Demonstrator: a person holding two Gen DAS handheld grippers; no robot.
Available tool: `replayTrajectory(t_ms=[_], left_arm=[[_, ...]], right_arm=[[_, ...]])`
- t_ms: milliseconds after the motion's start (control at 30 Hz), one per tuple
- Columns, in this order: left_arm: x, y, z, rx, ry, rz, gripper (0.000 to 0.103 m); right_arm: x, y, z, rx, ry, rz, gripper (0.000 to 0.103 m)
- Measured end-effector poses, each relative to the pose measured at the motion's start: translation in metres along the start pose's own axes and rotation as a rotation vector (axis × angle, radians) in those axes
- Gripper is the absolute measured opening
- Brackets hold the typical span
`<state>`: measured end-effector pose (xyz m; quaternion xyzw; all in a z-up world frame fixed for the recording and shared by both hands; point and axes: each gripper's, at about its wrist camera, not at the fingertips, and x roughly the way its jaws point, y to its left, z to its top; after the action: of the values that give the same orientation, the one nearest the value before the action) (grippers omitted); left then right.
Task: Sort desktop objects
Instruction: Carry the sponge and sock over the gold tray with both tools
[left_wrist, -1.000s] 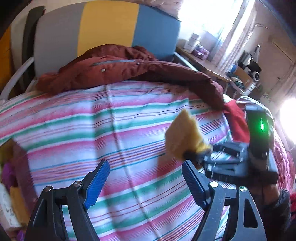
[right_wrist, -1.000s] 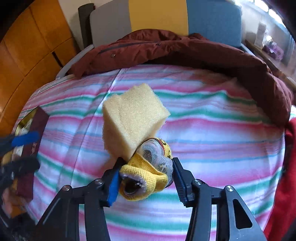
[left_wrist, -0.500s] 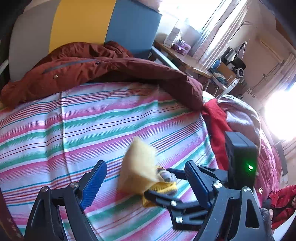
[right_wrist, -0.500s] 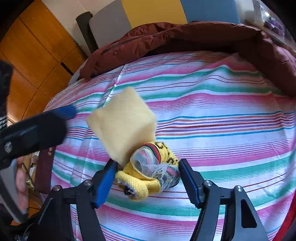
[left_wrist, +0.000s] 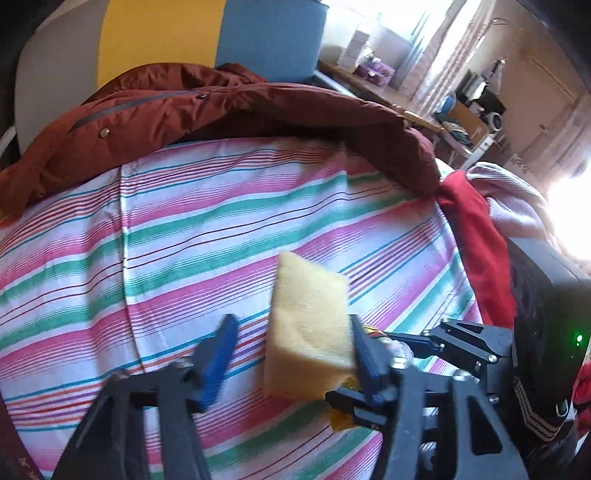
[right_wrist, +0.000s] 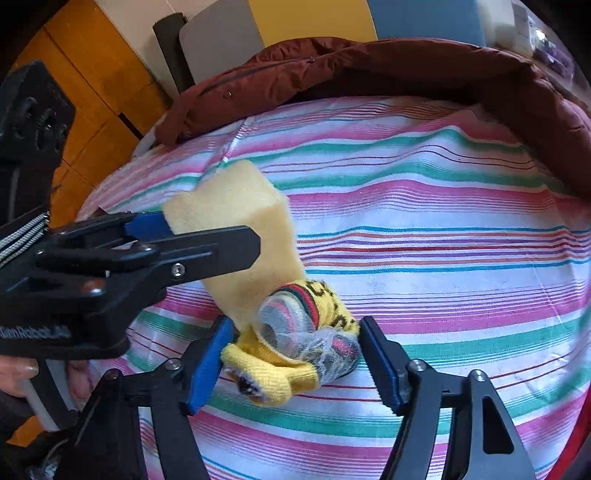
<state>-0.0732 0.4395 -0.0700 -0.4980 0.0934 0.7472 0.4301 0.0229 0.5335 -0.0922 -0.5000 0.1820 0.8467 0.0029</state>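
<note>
The left tongs (left_wrist: 291, 354) are reaching in from the left with the sponge (left_wrist: 308, 332) between their fingers; their jaws have just been closing, the right finger (left_wrist: 364, 354) is lying against the sponge and the left blue pad (left_wrist: 218, 363) is standing a little apart from it, so a full grip is not showing. In the right wrist view the sponge (right_wrist: 236, 236) is standing tilted over the striped bed (right_wrist: 443, 229), its lower end touching a yellow sock (right_wrist: 295, 343) that is partly wrapped in clear plastic. The right tongs (right_wrist: 293, 360) are sitting half open around the sock; their jaws have just been closing, the left pad touching the yellow knit, the right pad just beside the plastic. A maroon jacket (right_wrist: 369, 70) is lying along the far side of the bed
</note>
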Motion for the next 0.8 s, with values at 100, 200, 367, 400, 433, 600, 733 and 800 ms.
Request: replayTrajectory(t_ms=[100,200,367,400,433,600,733,800], left_arm=[[-0.004,0.001,-0.007,0.008,-0.027,0.006,0.037],[-0.018,0.005,-0.013,-0.016,-0.059,0.011,0.037],[-0.053,0.013,-0.026,-0.048,-0.130,0.071,0.037],[-0.060,0.015,-0.029,-0.052,-0.144,0.087,0.037],[-0.067,0.016,-0.032,-0.055,-0.156,0.102,0.037],[-0.117,0.029,-0.056,-0.078,-0.234,0.205,0.037],[-0.146,0.041,-0.074,-0.092,-0.265,0.270,0.037],[-0.158,0.047,-0.083,-0.104,-0.280,0.296,0.037]], right_arm=[[-0.001,0.005,0.000,-0.036,0.001,-0.027,0.049],[-0.006,0.008,0.002,-0.058,-0.010,-0.013,0.048],[-0.015,0.016,0.003,-0.082,-0.037,0.003,0.048],[-0.016,0.017,0.003,-0.086,-0.040,0.005,0.048],[-0.016,0.020,0.004,-0.093,-0.043,0.003,0.048],[-0.016,0.030,0.006,-0.109,-0.054,0.019,0.048],[-0.012,0.046,0.006,-0.124,-0.043,0.034,0.048],[-0.008,0.055,0.005,-0.141,-0.027,0.031,0.048]])
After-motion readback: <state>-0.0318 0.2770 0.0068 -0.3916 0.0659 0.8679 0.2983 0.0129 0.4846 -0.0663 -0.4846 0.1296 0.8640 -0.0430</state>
